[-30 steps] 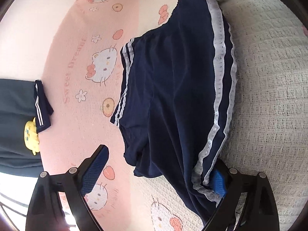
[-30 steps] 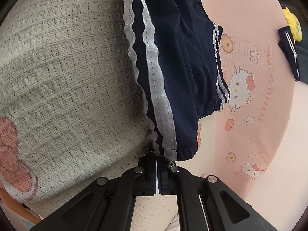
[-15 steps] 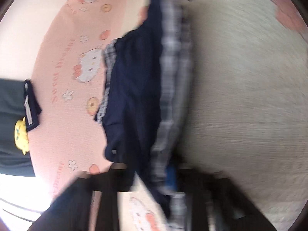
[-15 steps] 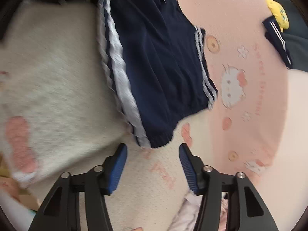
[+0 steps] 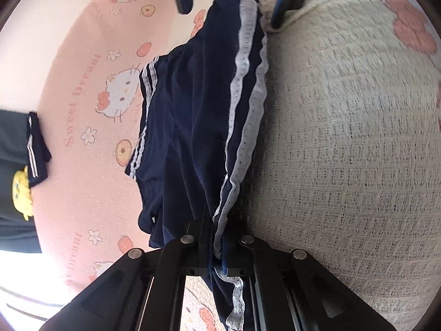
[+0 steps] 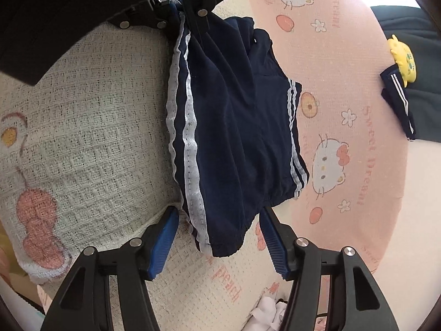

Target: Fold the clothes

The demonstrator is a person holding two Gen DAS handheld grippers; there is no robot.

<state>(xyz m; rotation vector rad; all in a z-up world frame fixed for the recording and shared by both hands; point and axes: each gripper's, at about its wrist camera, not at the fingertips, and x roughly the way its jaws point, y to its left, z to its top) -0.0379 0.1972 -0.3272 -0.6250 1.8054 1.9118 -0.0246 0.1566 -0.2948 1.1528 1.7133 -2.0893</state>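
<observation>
In the left wrist view, the left hand-held gripper (image 5: 213,237) is clamped tight on one end of the navy shorts (image 5: 198,127), pinching the white-striped edge. The shorts stretch away from it across the bed, lying half on the pink cartoon-cat sheet (image 5: 82,138) to the left and half on the cream waffle blanket (image 5: 344,151) to the right. At the far end the right hand-held gripper (image 6: 217,237) stands with its jaws apart, blue pads either side of the shorts' hem without pressing it. Far left, a dark garment (image 5: 13,143) with a yellow patch lies well apart.
</observation>
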